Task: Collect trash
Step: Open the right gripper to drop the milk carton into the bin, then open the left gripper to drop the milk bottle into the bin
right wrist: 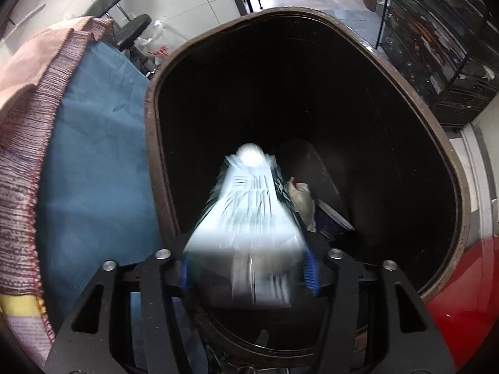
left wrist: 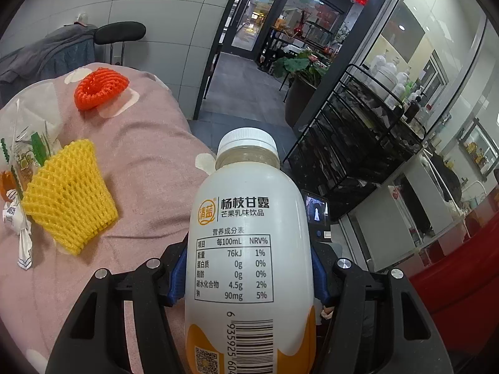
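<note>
Right wrist view shows the right gripper, fingers apparently released, with a blurred white bottle over the bin, while the left gripper clamps a drink bottle and two foam nets await on the bed.

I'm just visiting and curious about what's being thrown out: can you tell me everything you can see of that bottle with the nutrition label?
The bottle is a white, opaque-looking plastic drink bottle with a white screw cap and a clear neck showing pale, cloudy residue. Its label carries Chinese text, a nutrition table, a barcode, a QR code and orange patches near the base. It stands upright, capped, clamped between the blue pads of the left gripper, held beside the pink cloth.
</note>
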`<state>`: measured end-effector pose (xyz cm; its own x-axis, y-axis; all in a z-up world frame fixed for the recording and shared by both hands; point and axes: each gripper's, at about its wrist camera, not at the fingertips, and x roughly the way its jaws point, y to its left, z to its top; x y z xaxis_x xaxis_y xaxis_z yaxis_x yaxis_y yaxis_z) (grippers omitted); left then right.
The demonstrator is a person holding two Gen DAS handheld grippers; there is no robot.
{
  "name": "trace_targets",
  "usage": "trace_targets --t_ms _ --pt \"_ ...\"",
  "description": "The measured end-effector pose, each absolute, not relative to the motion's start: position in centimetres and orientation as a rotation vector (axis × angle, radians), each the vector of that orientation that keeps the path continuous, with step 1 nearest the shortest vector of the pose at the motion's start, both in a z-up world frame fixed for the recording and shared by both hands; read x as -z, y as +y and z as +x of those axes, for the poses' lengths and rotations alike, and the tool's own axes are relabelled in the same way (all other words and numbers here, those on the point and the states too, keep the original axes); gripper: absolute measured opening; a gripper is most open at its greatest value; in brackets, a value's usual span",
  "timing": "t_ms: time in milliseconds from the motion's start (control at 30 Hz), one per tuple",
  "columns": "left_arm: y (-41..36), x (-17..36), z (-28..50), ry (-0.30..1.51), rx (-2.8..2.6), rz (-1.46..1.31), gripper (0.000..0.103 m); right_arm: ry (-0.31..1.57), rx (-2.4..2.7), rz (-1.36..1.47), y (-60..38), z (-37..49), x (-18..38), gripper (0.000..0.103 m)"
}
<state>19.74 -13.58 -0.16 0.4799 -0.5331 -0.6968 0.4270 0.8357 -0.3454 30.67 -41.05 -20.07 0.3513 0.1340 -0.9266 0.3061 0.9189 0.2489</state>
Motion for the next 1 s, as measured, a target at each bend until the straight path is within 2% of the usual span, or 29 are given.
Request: trace_targets --t_ms 33,67,500,1000 --pt "-13.8 0.2 19.8 0.897 0.59 -0.128 0.06 1.204 0.118 0.412 -40.9 30.4 19.7 0.072" --pt "-13.9 0.2 19.9 0.898 0.592 -0.125 0.06 1.19 0.118 0.408 -40.9 30.1 19.3 0.073" --pt "-19.6 1.8 22.1 0.98 0.665 -0.057 0.06 1.046 0.16 0.382 -41.1 23.4 14.1 0.074" --pt "-27.2 6.8 27.6 1.169 0.615 0.045 0.06 0.952 0.269 0.407 -43.9 16.7 11.3 0.074"
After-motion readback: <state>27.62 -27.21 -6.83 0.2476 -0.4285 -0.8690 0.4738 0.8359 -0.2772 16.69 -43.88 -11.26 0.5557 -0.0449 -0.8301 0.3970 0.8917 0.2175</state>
